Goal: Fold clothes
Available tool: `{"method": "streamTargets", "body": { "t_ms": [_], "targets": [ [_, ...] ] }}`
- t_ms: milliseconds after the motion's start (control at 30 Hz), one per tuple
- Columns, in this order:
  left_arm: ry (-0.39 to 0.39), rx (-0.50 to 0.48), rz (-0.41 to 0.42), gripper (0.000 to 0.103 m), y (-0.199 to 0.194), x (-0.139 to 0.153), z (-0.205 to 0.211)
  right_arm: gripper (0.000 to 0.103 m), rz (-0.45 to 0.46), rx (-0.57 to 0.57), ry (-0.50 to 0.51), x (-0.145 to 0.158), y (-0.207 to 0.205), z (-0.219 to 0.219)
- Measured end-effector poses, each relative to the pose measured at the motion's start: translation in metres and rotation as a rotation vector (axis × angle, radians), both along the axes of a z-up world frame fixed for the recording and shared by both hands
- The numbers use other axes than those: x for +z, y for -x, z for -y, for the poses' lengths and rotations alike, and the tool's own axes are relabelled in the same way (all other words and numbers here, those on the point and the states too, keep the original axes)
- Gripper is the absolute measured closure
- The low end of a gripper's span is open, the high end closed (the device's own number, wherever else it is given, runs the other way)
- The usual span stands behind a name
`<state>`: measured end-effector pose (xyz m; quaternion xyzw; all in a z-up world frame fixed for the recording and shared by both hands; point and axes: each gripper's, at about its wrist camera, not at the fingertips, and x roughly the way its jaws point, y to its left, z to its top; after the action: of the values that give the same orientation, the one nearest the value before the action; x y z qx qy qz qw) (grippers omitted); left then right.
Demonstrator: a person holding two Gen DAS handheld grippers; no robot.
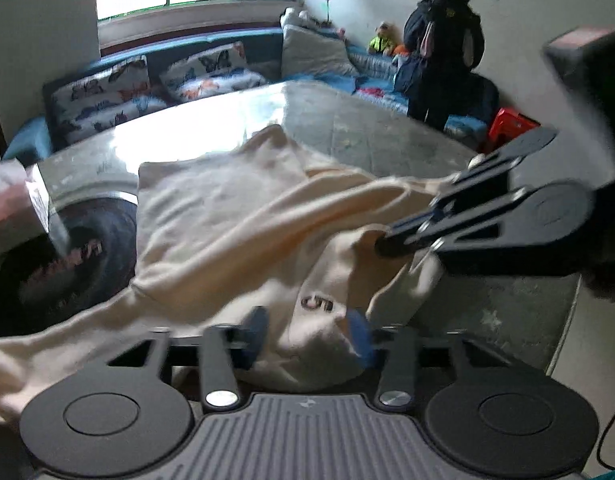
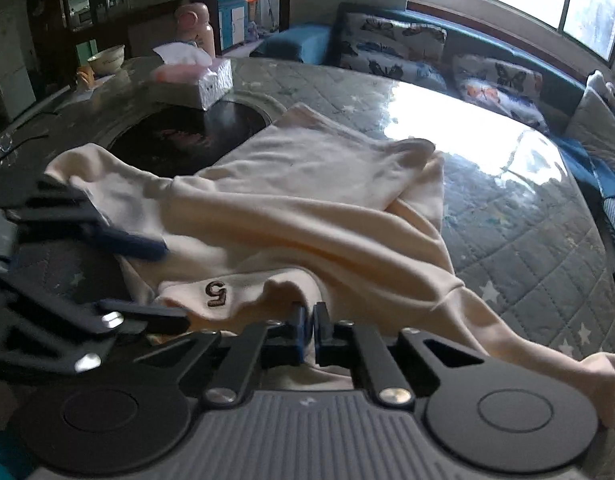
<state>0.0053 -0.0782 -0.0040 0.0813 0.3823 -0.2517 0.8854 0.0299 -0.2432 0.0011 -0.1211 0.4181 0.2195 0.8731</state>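
A cream garment (image 1: 235,216) with a brown "5" mark (image 1: 317,303) lies crumpled across the round table; it also shows in the right wrist view (image 2: 307,184). My left gripper (image 1: 309,334) is open, its blue pads either side of a fold of the cloth near the mark. It shows at the left of the right wrist view (image 2: 147,280). My right gripper (image 2: 309,334) is shut on an edge of the garment next to the "5" (image 2: 216,293). It shows from the side in the left wrist view (image 1: 391,240), pinching the cloth.
The table (image 2: 507,216) has a grey quilted cover under glass and a dark round centre (image 2: 187,132). A tissue box (image 2: 203,76), pink bottle (image 2: 199,26) and bowl (image 2: 106,58) stand at its far side. A sofa with butterfly cushions (image 1: 107,96) and a standing person (image 1: 443,44) are behind.
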Motion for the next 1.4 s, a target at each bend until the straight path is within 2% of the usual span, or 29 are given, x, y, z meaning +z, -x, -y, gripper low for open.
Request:
{"method": "streamTargets", "body": {
  "t_ms": [67, 100, 267, 400, 467, 533, 600, 667, 767, 833, 867, 900, 1000, 1233, 1400],
  "targets": [
    [-0.008, 0.01, -0.003, 0.089, 0.002, -0.004, -0.003, 0.1, 0.012, 0.015, -0.008, 0.007, 0.006, 0.001],
    [-0.007, 0.013, 0.004, 0.091, 0.005, -0.003, -0.005, 0.1, 0.018, 0.023, -0.012, 0.011, 0.009, 0.002],
    [-0.003, 0.011, 0.024, 0.095, 0.013, 0.005, -0.016, 0.1, 0.011, 0.086, -0.017, 0.031, 0.036, 0.005],
    [-0.002, 0.009, 0.03, 0.095, 0.018, 0.011, -0.024, 0.1, -0.006, 0.13, 0.016, 0.032, 0.059, 0.003],
    [-0.001, 0.008, 0.033, 0.092, 0.021, 0.015, -0.029, 0.099, 0.005, 0.111, 0.015, 0.031, 0.055, 0.003],
    [0.006, 0.02, 0.037, 0.087, 0.019, 0.017, -0.029, 0.092, 0.016, 0.085, 0.004, 0.03, 0.047, 0.002],
    [0.032, 0.023, 0.043, 0.068, 0.017, 0.021, -0.025, 0.086, 0.031, 0.062, -0.003, 0.028, 0.034, -0.001],
    [0.043, 0.005, 0.048, 0.056, 0.015, 0.021, -0.019, 0.071, 0.039, 0.05, 0.011, 0.024, 0.022, -0.007],
    [0.009, -0.001, 0.043, 0.054, 0.008, 0.015, -0.006, 0.071, 0.03, 0.038, 0.037, 0.01, 0.005, -0.013],
    [0.001, 0.008, 0.022, 0.057, 0.001, 0.009, -0.004, 0.079, 0.011, 0.038, 0.035, 0.003, -0.001, -0.014],
    [0.001, 0.012, 0.011, 0.062, -0.002, 0.006, -0.004, 0.094, 0.001, 0.038, 0.031, 0.0, -0.003, -0.014],
    [0.0, 0.014, -0.002, 0.076, -0.004, 0.002, -0.005, 0.098, -0.009, 0.036, 0.026, -0.003, -0.004, -0.013],
    [0.022, 0.018, -0.022, 0.091, -0.003, -0.004, -0.013, 0.1, -0.005, 0.052, 0.022, -0.002, 0.002, -0.011],
    [0.038, 0.006, 0.038, 0.094, 0.025, 0.013, -0.03, 0.101, -0.017, 0.173, 0.01, 0.022, 0.05, -0.005],
    [0.043, -0.004, 0.044, 0.094, 0.033, 0.023, -0.046, 0.101, -0.103, 0.299, 0.038, 0.013, 0.075, -0.012]
  ]
}}
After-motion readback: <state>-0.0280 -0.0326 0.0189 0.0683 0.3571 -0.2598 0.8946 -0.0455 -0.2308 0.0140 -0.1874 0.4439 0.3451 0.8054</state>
